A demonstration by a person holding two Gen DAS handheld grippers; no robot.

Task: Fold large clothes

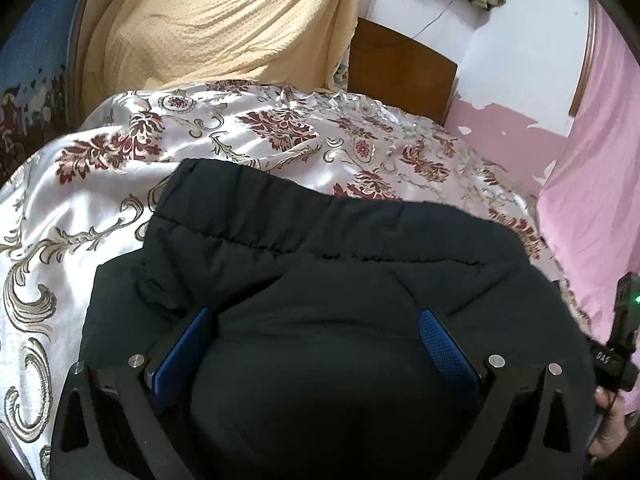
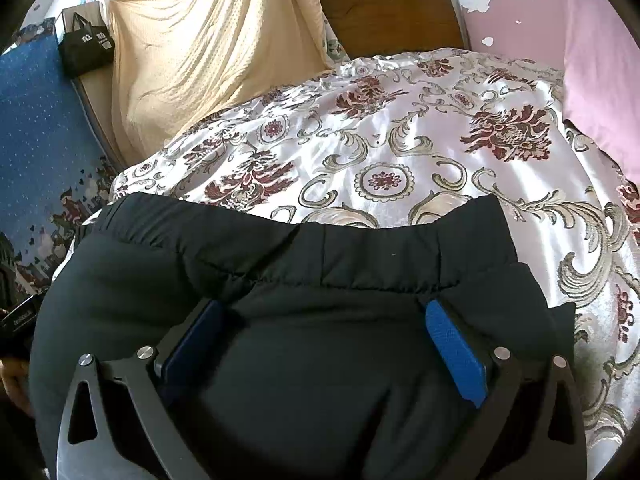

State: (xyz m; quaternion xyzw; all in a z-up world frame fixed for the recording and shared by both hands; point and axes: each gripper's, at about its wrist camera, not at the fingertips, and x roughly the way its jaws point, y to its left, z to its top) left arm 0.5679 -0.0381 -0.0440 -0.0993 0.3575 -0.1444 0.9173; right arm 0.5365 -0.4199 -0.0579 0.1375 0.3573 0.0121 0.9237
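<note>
Just below and ahead of my two grippers, the black padded jacket [image 2: 304, 280] lies folded on the floral bedspread [image 2: 420, 140], long axis crosswise, quilted hem edge farthest from me. Right gripper [image 2: 326, 322] and left gripper [image 1: 316, 330] stand spread wide, apparently clamping nothing.

Black padded garment [image 1: 320, 264] lying folded on a bed, covering a floral satin bedspread [image 1: 120, 184]. Left hand-held gripper [image 1: 316, 320] hovering over it, blue pads [image 1: 444, 344] standing wide apart with the fabric bulging between them. Cream cloth [image 1: 224, 20] hanging behind; pink sheet [image 1: 600, 200] lying at right.
</note>
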